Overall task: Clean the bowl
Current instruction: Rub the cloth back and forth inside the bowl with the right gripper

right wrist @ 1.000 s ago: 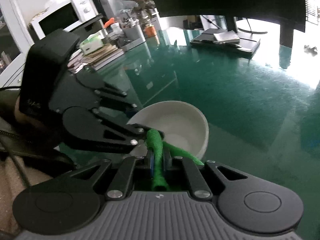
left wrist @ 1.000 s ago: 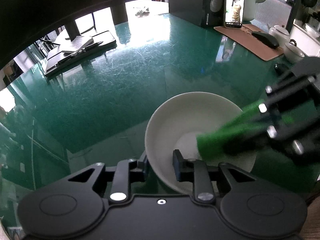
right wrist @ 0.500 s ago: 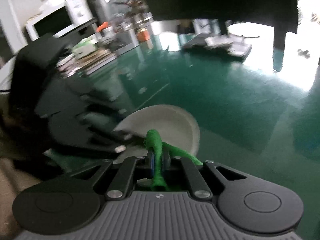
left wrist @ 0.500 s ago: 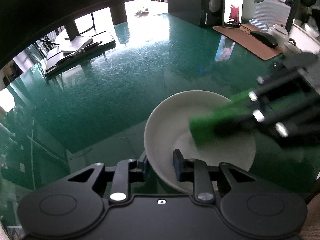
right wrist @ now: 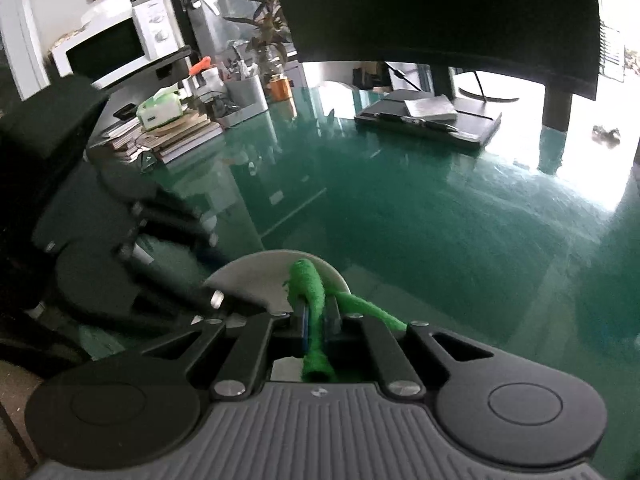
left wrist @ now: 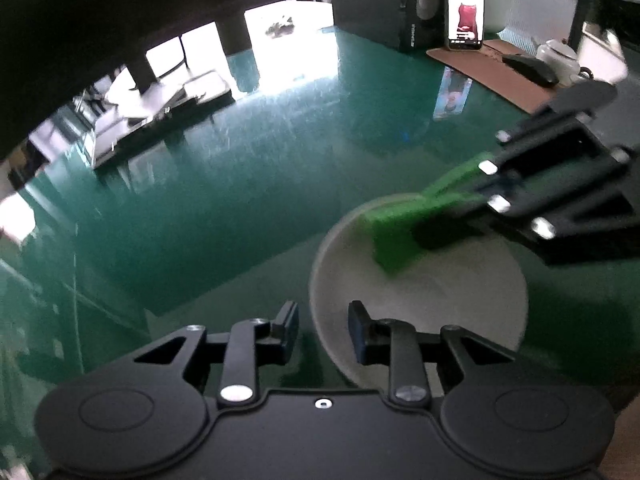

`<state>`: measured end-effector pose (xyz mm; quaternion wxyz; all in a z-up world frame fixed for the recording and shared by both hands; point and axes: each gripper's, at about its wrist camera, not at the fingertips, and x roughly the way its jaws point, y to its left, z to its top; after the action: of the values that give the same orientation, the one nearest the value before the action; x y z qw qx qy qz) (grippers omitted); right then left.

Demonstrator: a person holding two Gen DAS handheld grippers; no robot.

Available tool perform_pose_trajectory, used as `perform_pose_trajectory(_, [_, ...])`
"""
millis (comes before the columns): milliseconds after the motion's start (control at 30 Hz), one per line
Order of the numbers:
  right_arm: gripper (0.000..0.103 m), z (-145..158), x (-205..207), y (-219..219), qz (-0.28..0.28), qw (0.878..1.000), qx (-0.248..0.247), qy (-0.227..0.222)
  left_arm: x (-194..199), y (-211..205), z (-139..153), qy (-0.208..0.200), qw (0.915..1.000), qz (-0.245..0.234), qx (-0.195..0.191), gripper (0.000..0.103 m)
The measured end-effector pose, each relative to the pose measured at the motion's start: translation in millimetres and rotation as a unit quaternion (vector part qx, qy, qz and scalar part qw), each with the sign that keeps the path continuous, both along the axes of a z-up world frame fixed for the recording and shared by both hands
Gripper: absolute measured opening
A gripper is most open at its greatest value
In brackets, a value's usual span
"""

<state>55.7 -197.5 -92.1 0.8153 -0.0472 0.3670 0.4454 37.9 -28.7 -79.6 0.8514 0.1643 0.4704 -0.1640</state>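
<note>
Tabletop first: the green glass table [left wrist: 240, 200] looks slick and glossy. If the hold on the bowl fails, I'd expect it to skate rather than stay put.

The white bowl [left wrist: 420, 300] sits near the table's front edge, right under both tools. It is held only at its near-left rim. A hard sideways wipe could lever it up on that one point, or spin it out toward the edge.

The left gripper [left wrist: 322, 326] has its jaws narrow, one finger outside the rim and one inside, apparently pinching the wall. The bite looks shallow, and a thin glazed rim gives the pads little to hold.

The right gripper [right wrist: 316, 316] is clamped tight on a green cloth [right wrist: 312, 300], with its free end pressed against the bowl's far inner wall. The picture there is blurred. The black fingers are close to the rim and could knock it.

The cloth is the smallest worry. A loose tail trails off to the right, and drag could work it out of the jaws.
</note>
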Motion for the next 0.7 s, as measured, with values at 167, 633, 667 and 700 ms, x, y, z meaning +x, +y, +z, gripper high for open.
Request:
perform_pose_trajectory(167, [0.005, -1.3, -2.7, -5.6, -0.013, 1.000, 0.004, 0.002, 6.0, -10.9, -5.9, 0.007, 0.9986, -0.051, 0.008, 0.027])
perform_pose_trajectory(633, [0.005, -3.5, 8.6, 10.7, -0.006, 1.000, -0.019, -0.003, -9.6, -3.2, -8.7, -0.006, 0.9979, 0.053, -0.036, 0.024])
perform_pose_trajectory(667, [0.006, -3.4, 4.5, 9.8, -0.001, 1.000, -0.021, 0.004, -9.5, -3.1, -8.8, -0.007, 0.9979, 0.054, -0.036, 0.024])
perform_pose_trajectory(700, [0.006, -3.4, -0.5, 8.4, 0.007, 1.000, -0.019, 0.016, -9.4, -3.0, -8.9, -0.008, 0.9978, 0.055, -0.036, 0.024])
